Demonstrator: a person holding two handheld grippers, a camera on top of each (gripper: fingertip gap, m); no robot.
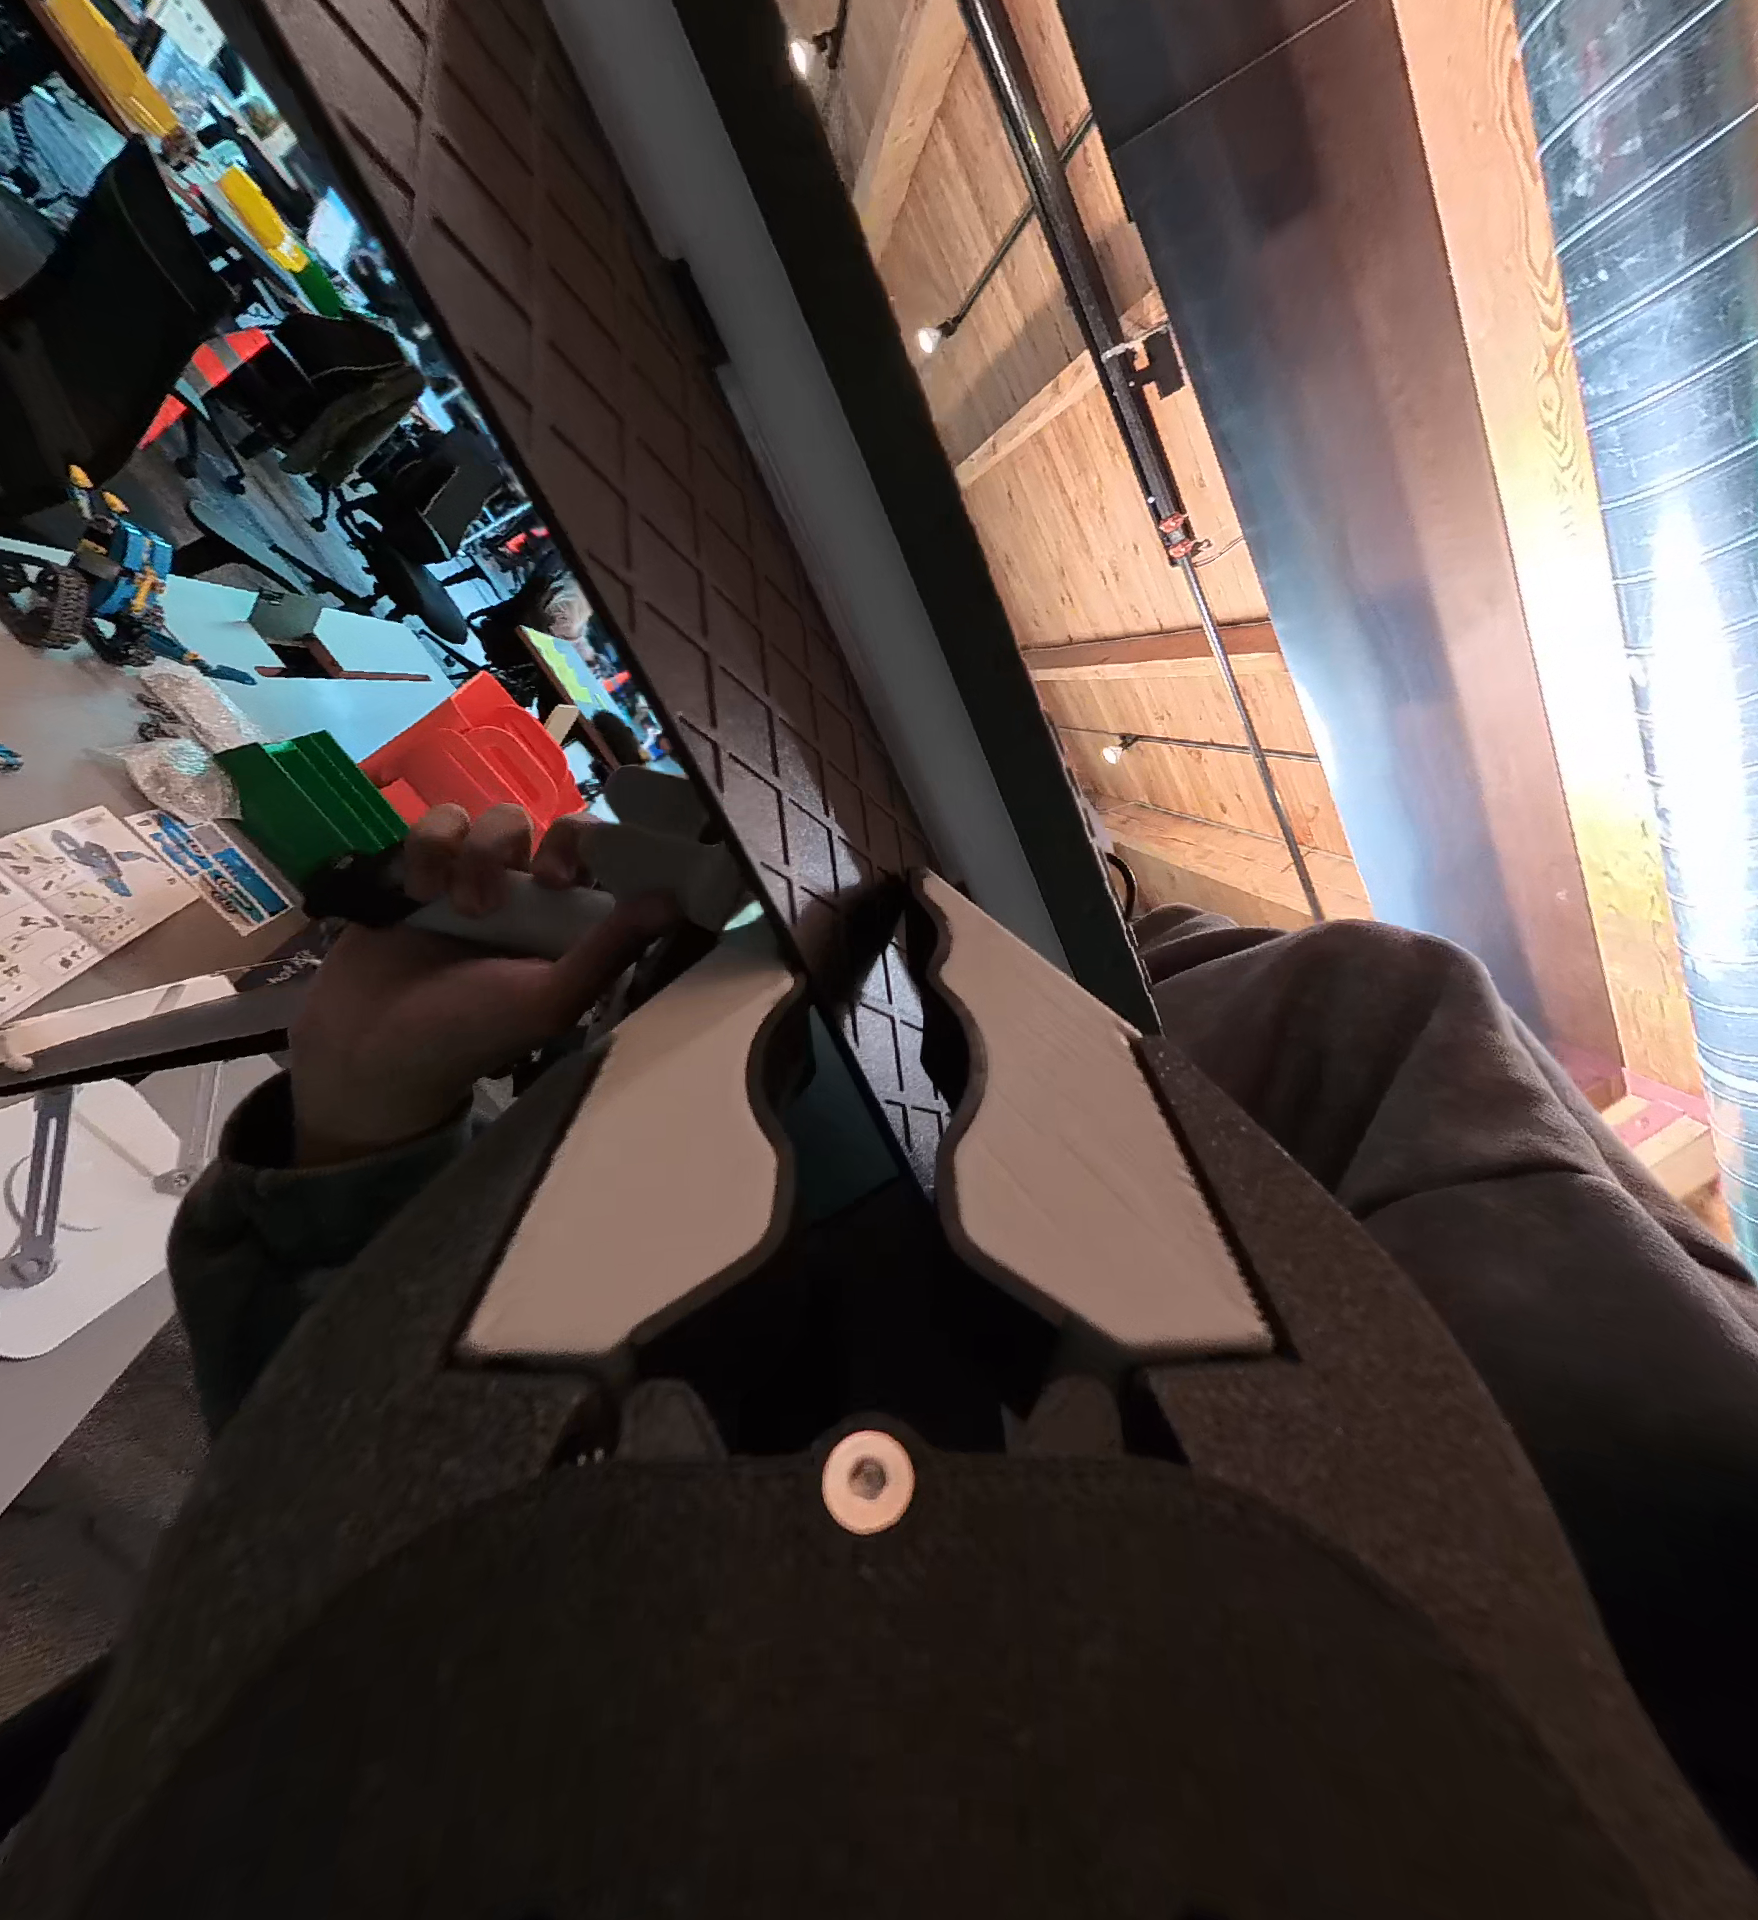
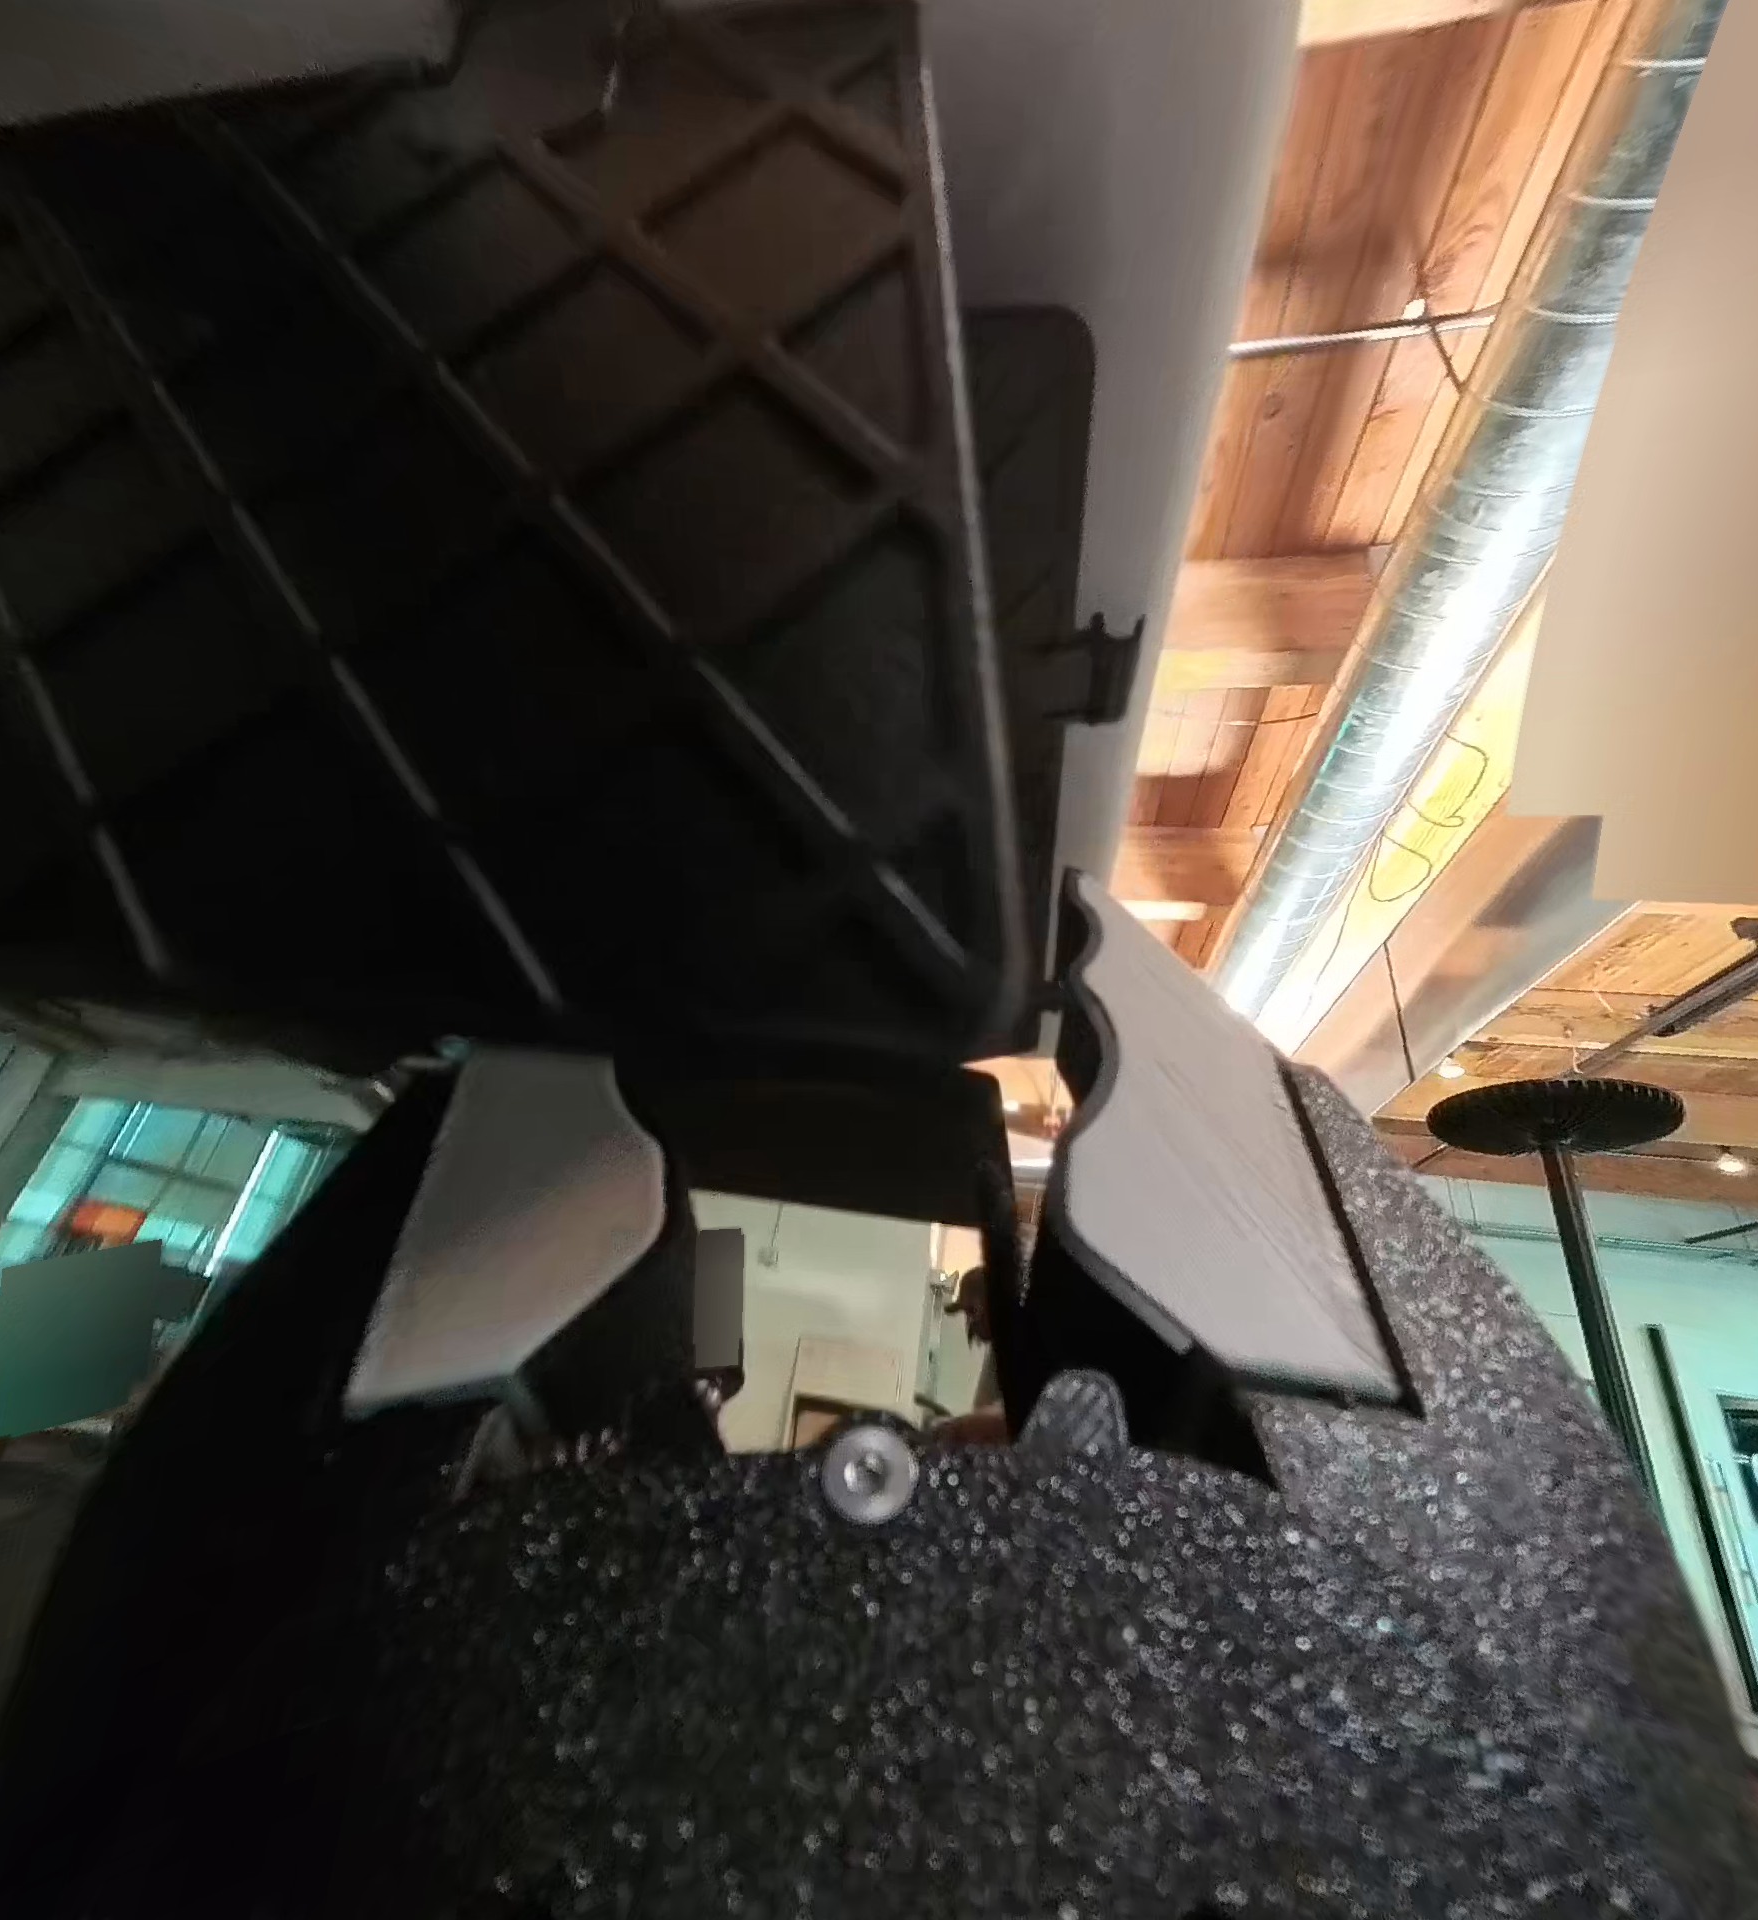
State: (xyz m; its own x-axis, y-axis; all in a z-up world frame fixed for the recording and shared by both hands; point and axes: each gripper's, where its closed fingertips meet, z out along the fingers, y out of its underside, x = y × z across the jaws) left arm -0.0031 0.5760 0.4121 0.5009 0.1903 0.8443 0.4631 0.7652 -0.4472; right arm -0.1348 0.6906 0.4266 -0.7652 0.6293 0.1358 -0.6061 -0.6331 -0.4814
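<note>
A large black panel (image 1: 626, 468) with a raised diamond rib pattern is held up, tilted, toward the ceiling. My left gripper (image 1: 859, 935) straddles its lower edge, with the grey fingers (image 1: 1051, 1122) closed on the thin edge. In the right wrist view, the ribbed panel (image 2: 439, 520) fills the upper left. My right gripper (image 2: 823, 1039) is closed on the panel's thick black rim (image 2: 813, 1132). The right gripper also shows in the left wrist view (image 1: 657, 842), held by a hand (image 1: 439, 997) at the panel's far edge.
A white table (image 1: 23, 727) at the left holds an open instruction booklet (image 1: 33, 914), green (image 1: 314, 800) and red (image 1: 480, 758) blocks and a tracked toy vehicle (image 1: 75, 592). Office chairs stand behind. A metal duct (image 2: 1457, 582) and wooden ceiling are overhead, with a floor lamp (image 2: 1555, 1117) at right.
</note>
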